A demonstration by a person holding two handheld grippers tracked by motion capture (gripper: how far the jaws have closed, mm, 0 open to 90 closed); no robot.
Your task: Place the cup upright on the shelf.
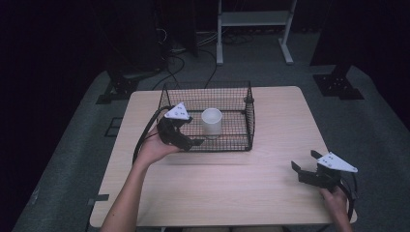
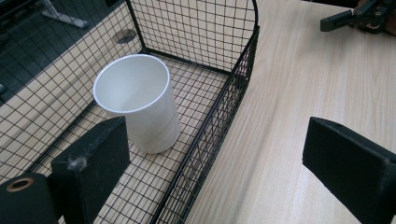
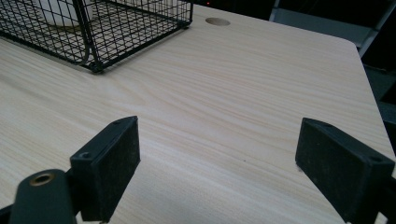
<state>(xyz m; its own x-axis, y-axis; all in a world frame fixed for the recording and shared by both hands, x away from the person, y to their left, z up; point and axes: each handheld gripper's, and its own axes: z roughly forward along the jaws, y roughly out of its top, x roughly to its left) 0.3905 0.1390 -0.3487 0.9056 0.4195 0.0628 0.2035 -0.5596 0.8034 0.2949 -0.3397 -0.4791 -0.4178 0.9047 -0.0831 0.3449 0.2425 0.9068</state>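
The white paper cup (image 2: 137, 100) stands upright inside the black wire basket (image 1: 244, 126), on its mesh floor, mouth up and nothing visible in it. From the left tool (image 2: 212, 172), the cup sits just ahead and to the side of one jaw; in the left gripper view that jaw hangs over the basket's interior while the other hangs over the bare counter (image 2: 299, 88) outside, so the basket's near wall runs between the 2 jaws. They are spread wide, pinching nothing, with the cup apart from both pads.

By the look of it, the cup already rests in the basket. If the job is to place it there, that step looks done and only pulling the left tool clear is left. If the job is to lift it out, the grasp has not yet been made: the tool would need to shift over so both jaws straddle the cup rather than the wire wall.

The right tool (image 1: 309, 163) is well apart near the counter's far corner, jaws spread over bare wood, holding nothing.
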